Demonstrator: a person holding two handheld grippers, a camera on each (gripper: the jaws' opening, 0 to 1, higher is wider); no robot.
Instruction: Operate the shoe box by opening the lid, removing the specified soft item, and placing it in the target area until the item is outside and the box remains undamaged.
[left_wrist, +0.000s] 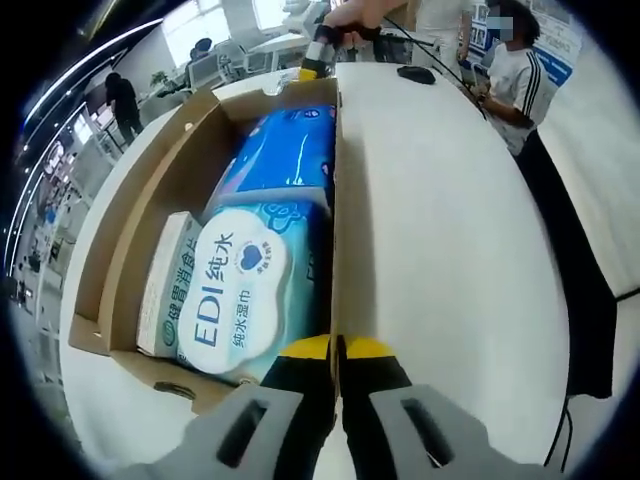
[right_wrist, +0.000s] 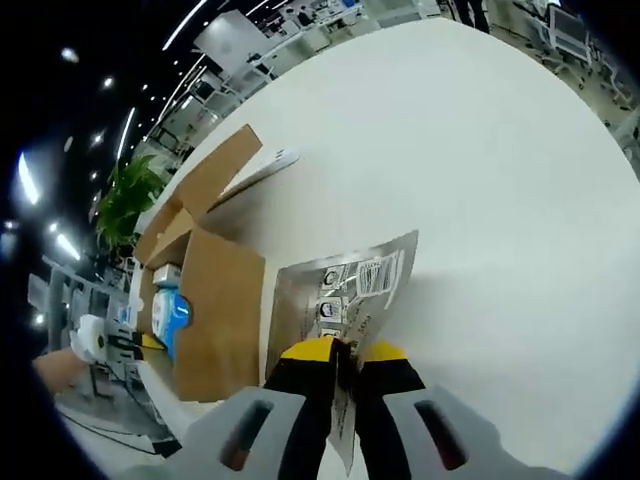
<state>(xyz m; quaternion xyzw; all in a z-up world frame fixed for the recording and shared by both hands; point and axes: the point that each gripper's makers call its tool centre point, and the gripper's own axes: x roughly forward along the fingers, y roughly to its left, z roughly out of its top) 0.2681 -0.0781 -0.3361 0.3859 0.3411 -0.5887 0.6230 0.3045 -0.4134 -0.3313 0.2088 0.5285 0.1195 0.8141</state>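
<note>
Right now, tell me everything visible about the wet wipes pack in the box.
The wet wipes pack is a soft teal packet with a white cloud-shaped label reading EDI and a small blue heart. It lies flat, label up, inside the open cardboard box, between a white carton and the box wall, a blue packet beyond it.

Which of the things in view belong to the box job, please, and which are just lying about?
Job: open cardboard box; wipes pack and blue pack inside; silver pouch in right gripper; left gripper on box wall.
Lying about: black mouse; potted plant.
</note>
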